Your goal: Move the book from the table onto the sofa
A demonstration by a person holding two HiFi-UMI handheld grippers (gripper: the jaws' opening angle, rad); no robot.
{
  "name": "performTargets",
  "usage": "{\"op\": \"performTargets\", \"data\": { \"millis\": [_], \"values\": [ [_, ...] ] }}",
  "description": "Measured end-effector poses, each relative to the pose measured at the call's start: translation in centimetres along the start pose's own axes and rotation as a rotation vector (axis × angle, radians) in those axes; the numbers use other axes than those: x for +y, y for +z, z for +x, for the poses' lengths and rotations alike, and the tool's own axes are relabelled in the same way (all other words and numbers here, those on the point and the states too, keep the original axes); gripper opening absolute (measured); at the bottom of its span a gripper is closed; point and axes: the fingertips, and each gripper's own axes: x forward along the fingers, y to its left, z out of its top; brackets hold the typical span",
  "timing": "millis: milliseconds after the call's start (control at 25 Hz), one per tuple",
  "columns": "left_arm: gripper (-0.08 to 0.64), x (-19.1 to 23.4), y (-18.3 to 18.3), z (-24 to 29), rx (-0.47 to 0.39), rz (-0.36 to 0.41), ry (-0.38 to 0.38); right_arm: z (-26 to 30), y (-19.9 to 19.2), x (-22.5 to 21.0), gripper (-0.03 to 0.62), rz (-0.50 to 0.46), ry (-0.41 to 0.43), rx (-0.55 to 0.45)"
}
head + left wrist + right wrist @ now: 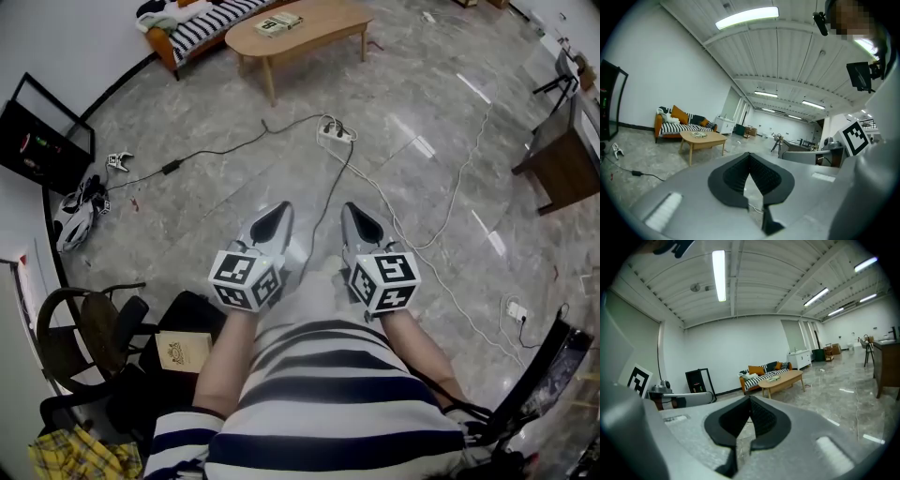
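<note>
The book (277,23) lies on the light wooden table (309,28) far ahead, with the orange sofa (202,28) and its striped cushions just behind. Both grippers are held close to the person's body, far from the table, side by side over the floor. My left gripper (280,210) is shut and empty, and my right gripper (352,208) is shut and empty too. The left gripper view shows the book (699,135), table (704,139) and sofa (675,126) beyond the shut left gripper (750,157). The right gripper view shows the book (774,378) on the table (783,378) before the sofa (764,371), past the shut right gripper (750,401).
A power strip (335,134) with trailing cables lies on the marble floor between me and the table. A black frame (42,136) and a helmet (73,220) sit at the left. A chair (89,337) and a bag bearing another book (183,350) stand close left. A dark desk (562,159) is at the right.
</note>
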Motion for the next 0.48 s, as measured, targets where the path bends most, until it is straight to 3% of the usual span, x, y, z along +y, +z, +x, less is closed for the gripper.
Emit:
{"op": "performTargets", "data": {
  "millis": [240, 480],
  "values": [
    [-0.003, 1.7, -1.1, 0.4, 0.029, 0.000, 0.043, 1.3, -0.6, -0.4, 0.002, -0.001, 0.010, 0.026],
    [-0.003, 3.3, -0.6, 1.9, 0.039, 0.007, 0.034, 3.8, -0.2, -0.7, 0.002, 0.000, 0.011, 0.043]
  ]
}}
